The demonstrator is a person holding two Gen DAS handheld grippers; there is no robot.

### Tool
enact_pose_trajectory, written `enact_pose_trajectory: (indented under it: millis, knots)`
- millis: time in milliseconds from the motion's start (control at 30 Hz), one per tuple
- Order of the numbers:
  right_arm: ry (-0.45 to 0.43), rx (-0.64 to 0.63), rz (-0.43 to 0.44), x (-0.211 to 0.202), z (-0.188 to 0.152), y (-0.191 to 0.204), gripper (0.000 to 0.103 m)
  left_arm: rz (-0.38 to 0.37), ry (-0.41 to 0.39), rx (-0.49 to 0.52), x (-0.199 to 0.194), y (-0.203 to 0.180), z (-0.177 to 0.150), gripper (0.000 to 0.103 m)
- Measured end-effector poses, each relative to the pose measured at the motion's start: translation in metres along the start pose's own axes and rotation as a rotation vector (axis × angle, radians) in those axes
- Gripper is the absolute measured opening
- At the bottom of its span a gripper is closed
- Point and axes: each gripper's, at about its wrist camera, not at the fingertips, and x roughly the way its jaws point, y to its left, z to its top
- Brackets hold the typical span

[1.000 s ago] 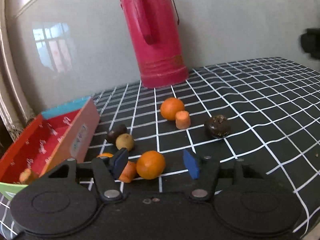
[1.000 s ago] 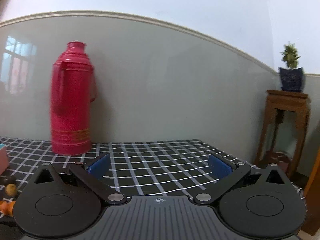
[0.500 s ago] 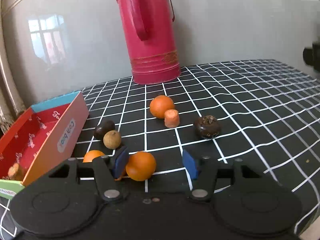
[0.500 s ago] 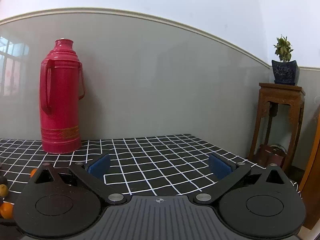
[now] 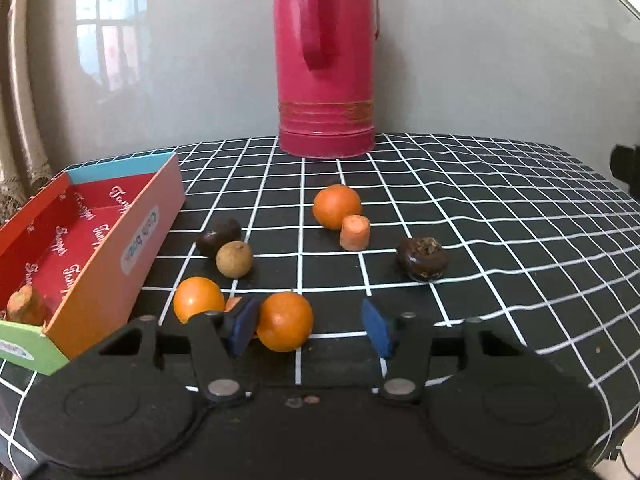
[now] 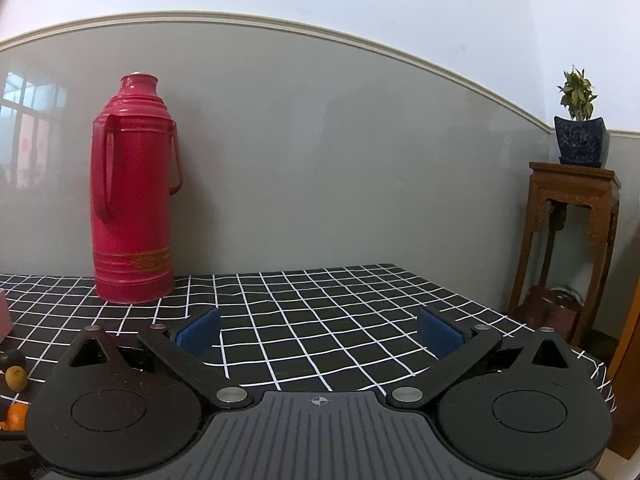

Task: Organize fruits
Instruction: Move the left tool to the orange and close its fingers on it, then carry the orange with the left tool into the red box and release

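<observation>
while its jaws have just been closing, the left gripper [image 5: 308, 330] stands part-open around an orange [image 5: 285, 321].

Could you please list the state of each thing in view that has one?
left gripper: jaws just closing, not yet gripping the nearest orange between them.
right gripper: open, empty.
box: open-topped, one carrot piece inside.
red thermos: upright, capped.
loose carrot piece: standing on end.
</observation>
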Motion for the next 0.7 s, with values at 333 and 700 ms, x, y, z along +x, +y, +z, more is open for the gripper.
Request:
enact_pose_trajectory:
  millis: [333, 700]
  knots:
    - [0.018, 0.029, 0.01, 0.004, 0.0, -0.006, 0.103, 0.07, 0.02, 0.031, 0.008, -0.001, -0.003, 0.034]
    - [0.003, 0.04, 0.011, 0.0, 0.001, -0.007, 0.103, 0.095, -0.002, 0.04, 0.002, 0.0, -0.007, 0.019]
